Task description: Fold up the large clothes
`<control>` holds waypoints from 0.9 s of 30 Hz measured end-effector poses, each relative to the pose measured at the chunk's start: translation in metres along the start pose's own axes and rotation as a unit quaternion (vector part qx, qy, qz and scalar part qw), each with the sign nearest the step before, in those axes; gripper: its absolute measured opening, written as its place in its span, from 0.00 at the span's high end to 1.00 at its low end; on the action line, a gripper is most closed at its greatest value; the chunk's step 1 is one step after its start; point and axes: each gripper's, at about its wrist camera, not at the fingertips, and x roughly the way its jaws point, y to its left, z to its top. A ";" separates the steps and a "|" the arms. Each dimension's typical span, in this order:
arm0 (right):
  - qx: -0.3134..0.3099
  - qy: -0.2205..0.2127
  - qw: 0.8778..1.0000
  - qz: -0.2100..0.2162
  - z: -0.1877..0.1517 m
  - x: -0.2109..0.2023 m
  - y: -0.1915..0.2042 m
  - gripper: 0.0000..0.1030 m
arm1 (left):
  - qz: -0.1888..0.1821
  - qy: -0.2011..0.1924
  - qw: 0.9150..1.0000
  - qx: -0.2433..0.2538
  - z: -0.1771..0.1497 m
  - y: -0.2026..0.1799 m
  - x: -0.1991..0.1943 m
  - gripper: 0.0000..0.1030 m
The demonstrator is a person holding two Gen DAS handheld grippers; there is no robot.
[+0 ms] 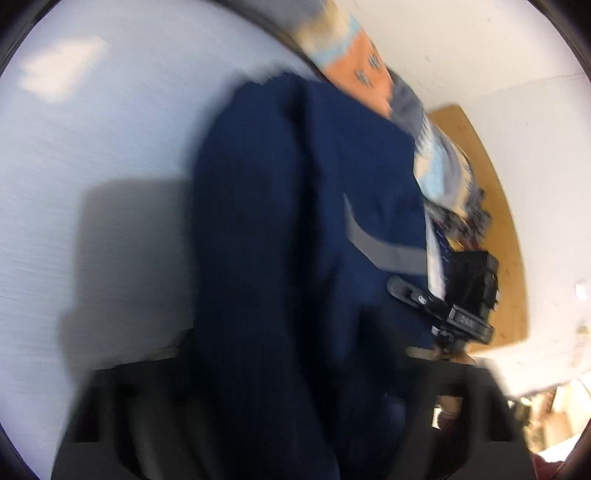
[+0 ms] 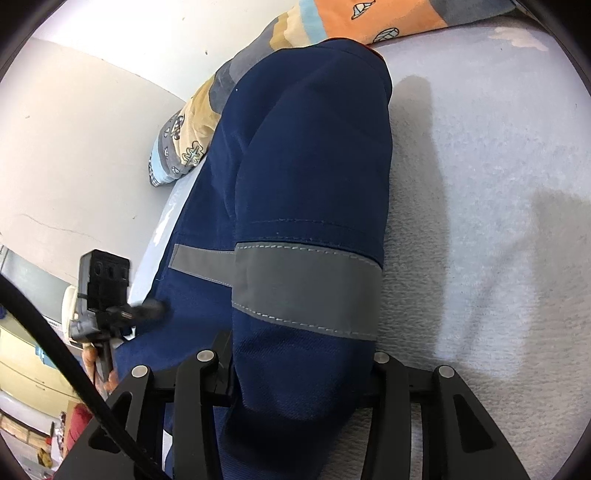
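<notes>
Two tongs, right tongs [image 2: 306,373] clenched on navy work trousers [image 2: 295,166], left tongs [image 1: 280,417] grip unclear through blur: uneven lifting risks slippage, skewing fold.

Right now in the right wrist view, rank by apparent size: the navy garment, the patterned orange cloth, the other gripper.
1. navy garment, largest, though nearest the camera.
2. patterned orange cloth, partly cut off.
3. left gripper, smallest.
</notes>
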 end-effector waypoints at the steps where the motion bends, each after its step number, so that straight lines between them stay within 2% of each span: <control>1: -0.006 -0.001 1.000 -0.002 -0.001 -0.001 0.000 0.56 | 0.031 0.002 0.999 0.018 -0.001 -0.010 0.008 0.39; 3: -0.007 -0.002 1.000 -0.004 -0.002 -0.002 0.002 0.56 | 0.055 0.003 0.998 0.038 -0.002 -0.022 0.007 0.52; 4: -0.010 -0.005 1.000 -0.005 -0.003 -0.004 0.004 0.56 | 0.048 -0.001 0.998 0.031 -0.001 -0.022 0.000 0.62; 5: -0.019 -0.007 1.000 -0.009 -0.003 -0.005 0.008 0.56 | 0.044 -0.006 0.999 0.028 -0.001 -0.022 -0.005 0.68; 9: -0.040 -0.012 0.999 -0.017 -0.006 -0.011 0.023 0.58 | 0.079 -0.015 0.995 0.052 -0.011 -0.035 -0.011 0.70; 17: -0.069 -0.014 0.997 -0.014 -0.017 -0.039 0.046 0.59 | 0.099 -0.036 0.991 0.082 -0.046 -0.073 -0.041 0.72; 22: -0.106 -0.017 0.994 0.001 -0.034 -0.057 0.085 0.59 | 0.122 -0.080 0.986 0.084 -0.089 -0.093 -0.090 0.72; 27: -0.157 -0.007 0.987 0.036 -0.060 -0.058 0.144 0.59 | 0.162 -0.146 0.974 0.063 -0.155 -0.102 -0.158 0.72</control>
